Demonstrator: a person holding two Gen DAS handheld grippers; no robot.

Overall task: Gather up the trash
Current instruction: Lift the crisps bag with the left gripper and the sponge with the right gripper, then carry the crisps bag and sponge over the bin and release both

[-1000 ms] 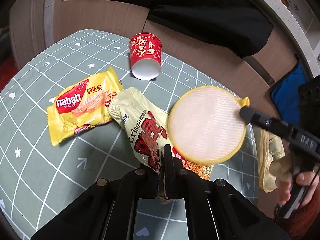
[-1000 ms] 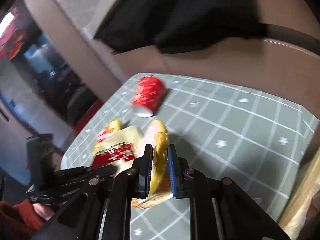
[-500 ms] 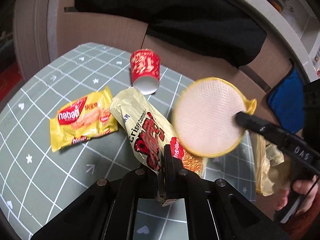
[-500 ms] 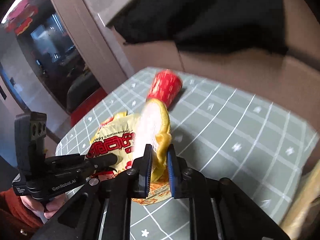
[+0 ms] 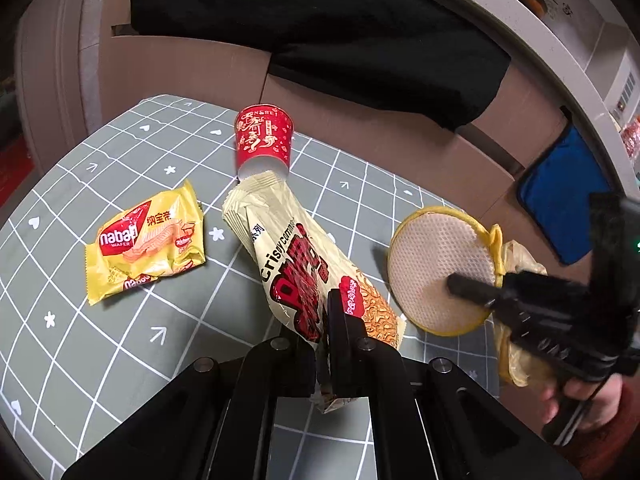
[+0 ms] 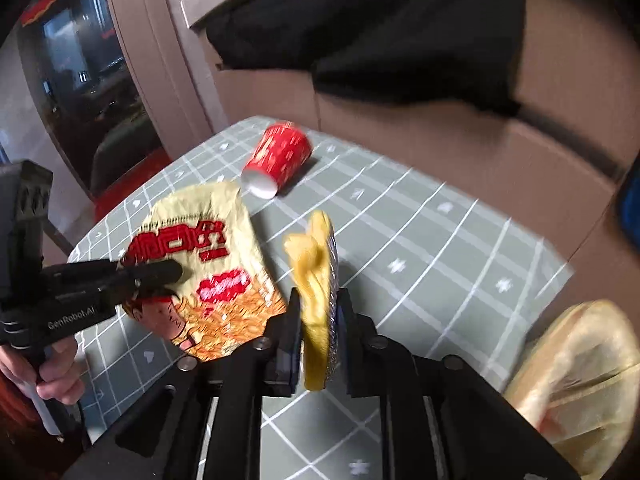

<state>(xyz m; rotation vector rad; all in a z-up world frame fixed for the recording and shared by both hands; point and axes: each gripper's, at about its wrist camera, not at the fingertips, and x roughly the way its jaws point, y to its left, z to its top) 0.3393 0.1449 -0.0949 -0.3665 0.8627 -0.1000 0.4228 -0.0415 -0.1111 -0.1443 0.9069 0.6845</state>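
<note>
The wafer pack [image 5: 146,242] lies flat at the left of the mat [image 5: 120,344], the cup [image 5: 263,140] on its side at the far edge; neither is collected yet. The left gripper [image 5: 326,320] pinches the noodle bag [image 5: 296,256] by its near end only, so the long bag could slide out or drag the cup. The right gripper [image 6: 318,320] clamps the round lid [image 6: 318,300] edge-on; a thin grip, it may twist free. The yellow bag [image 6: 580,384] at right is blurred and cut off, its mouth unseen
</note>
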